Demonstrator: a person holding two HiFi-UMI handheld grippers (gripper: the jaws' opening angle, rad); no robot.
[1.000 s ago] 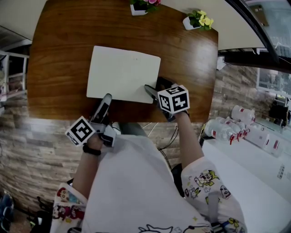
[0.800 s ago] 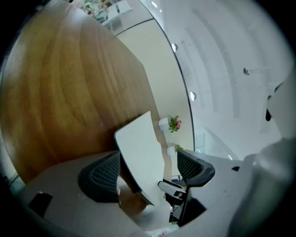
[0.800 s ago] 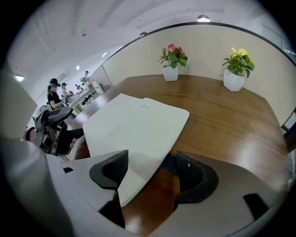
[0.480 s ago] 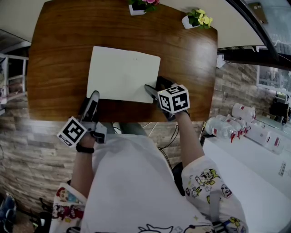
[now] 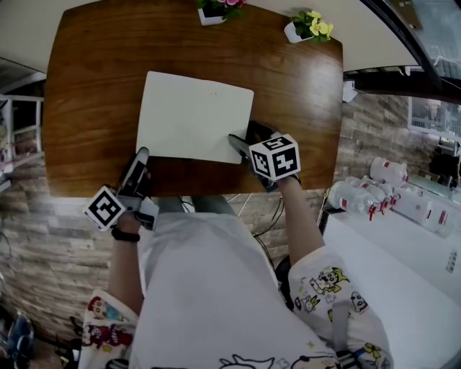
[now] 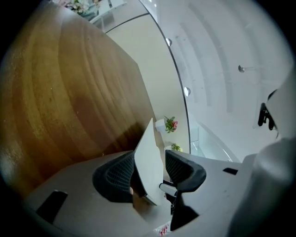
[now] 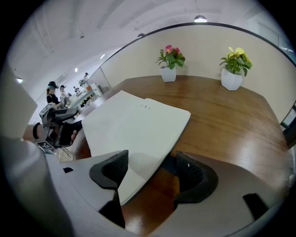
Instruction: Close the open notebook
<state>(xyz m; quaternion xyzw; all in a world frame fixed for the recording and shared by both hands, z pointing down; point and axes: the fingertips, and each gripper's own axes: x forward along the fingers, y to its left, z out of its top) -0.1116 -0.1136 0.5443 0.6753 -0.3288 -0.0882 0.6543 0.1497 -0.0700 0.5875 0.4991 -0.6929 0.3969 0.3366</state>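
notebook (image 5: pixel 194 117), matte white slab on glossy wooden table (image 5: pixel 94 72), sits unpinched between my left gripper (image 6: pixel 150 157)'s just-closing jaws and my right gripper (image 7: pixel 151 159)'s open ones, flowerpots (image 5: pixel 311 27) beyond.

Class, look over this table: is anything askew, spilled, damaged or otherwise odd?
Nothing is spilled or damaged. The white notebook lies slightly askew, its edges not square with those of the wooden table.

Pink-flowered plant (image 5: pixel 216 9), yellow-flowered plant (image 5: pixel 310 26) on wooden table (image 5: pixel 94 86) far edge.
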